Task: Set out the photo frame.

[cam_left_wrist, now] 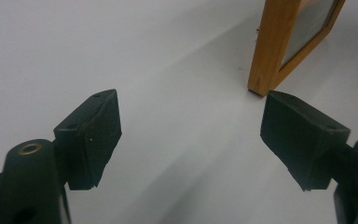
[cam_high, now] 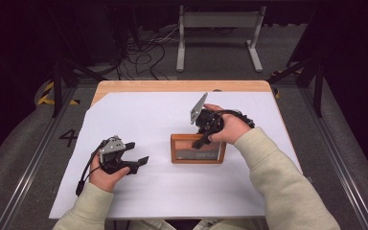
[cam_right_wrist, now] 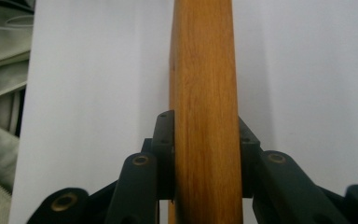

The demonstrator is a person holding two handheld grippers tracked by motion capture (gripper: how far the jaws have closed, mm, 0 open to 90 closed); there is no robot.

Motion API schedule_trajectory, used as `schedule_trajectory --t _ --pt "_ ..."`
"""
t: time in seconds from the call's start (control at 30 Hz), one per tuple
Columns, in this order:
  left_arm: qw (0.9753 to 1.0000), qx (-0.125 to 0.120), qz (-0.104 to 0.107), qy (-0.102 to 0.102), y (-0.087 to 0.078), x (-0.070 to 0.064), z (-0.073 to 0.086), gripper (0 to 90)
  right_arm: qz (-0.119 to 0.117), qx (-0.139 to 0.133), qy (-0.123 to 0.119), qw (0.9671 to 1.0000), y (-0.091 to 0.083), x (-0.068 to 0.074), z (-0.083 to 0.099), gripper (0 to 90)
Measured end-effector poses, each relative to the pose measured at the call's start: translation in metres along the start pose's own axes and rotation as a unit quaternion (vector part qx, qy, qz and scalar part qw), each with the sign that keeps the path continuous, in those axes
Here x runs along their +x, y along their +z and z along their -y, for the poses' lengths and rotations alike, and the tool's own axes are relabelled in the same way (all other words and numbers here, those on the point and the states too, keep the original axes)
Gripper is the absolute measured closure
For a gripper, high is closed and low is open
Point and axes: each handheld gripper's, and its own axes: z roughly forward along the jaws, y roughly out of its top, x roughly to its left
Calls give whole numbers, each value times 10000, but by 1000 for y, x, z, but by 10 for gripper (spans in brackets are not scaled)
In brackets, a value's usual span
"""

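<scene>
White sheeting covers the worktop [cam_high: 139, 191], whose wooden edge shows along the far side; dark floor, cables and a pale metal stand lie beyond it. Near the middle of the sheet, a little to the right, stands a wooden frame [cam_high: 197, 149] with a dark pane, resting on its long edge.

From above, the right tongs [cam_high: 202, 142] come down onto the frame's top rail, held in the person's right hand [cam_high: 230, 128], with the grey plate raised behind them. In the right gripper view the rail [cam_right_wrist: 205, 116] runs straight up between the jaws, and both pads press against its sides: the right tongs [cam_right_wrist: 205, 158] are clamped on the frame.

Well apart to the left, the left tongs [cam_high: 139, 153] sit low over the sheet in the left hand [cam_high: 106, 173], pointing toward the frame. Their jaws stand wide with nothing between them. In the left gripper view the left tongs [cam_left_wrist: 191, 135] look across bare sheet, and the frame's near corner [cam_left_wrist: 265, 70] rises at the upper right, just beyond the right-hand jaw and not touching it.
</scene>
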Motion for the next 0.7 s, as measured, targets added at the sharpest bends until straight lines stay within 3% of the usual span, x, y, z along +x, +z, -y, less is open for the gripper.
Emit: schedule_trajectory --t 0.13,0.37,0.53,0.7 --pt "10000 34 49 24 1 0 0 204 339 -159 180 9991 -5 -5 3 636" --pt "10000 35 52 12 1 0 0 201 590 -312 372 9971 -6 -9 7 501" --pt "10000 34 49 18 1 0 0 199 849 -454 563 9938 -11 -10 11 368" --pt "10000 11 41 3 0 -1 0 196 1039 -695 655 9900 -18 -6 15 307"
